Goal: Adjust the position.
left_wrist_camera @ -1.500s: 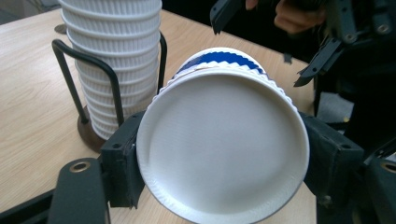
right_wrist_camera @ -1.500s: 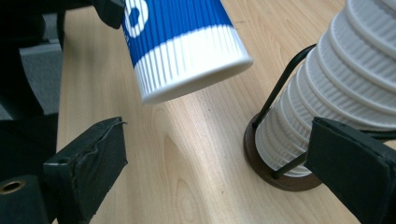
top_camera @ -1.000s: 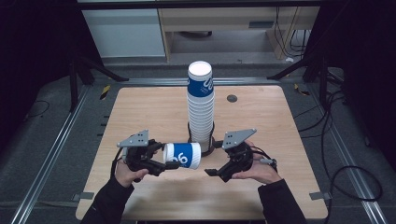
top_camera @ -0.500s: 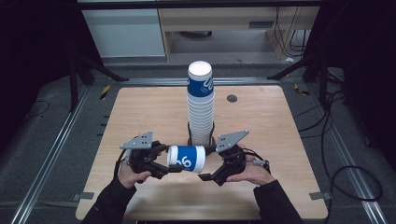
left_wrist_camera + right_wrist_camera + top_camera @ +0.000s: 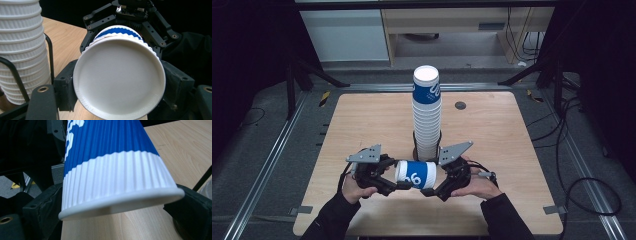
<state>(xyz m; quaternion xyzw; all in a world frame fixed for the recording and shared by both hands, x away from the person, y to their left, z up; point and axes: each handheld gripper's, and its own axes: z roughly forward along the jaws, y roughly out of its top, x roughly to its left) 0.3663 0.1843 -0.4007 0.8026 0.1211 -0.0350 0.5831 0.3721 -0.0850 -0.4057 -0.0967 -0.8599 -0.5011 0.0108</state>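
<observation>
Blue-and-white cup (image 5: 416, 174) lies sideways at lower centre; left gripper (image 5: 398, 185) clamps its base while right gripper (image 5: 429, 191), just closing, brackets the rim for handover.

High view looks down; both gripper views face the cup (image 5: 415, 174) closely

A ribbed paper cup (image 5: 416, 174), blue with a white band near its rim and white print, lies on its side above the counter's (image 5: 362, 120) near edge, just in front of the tall cup stack (image 5: 427, 117).
</observation>
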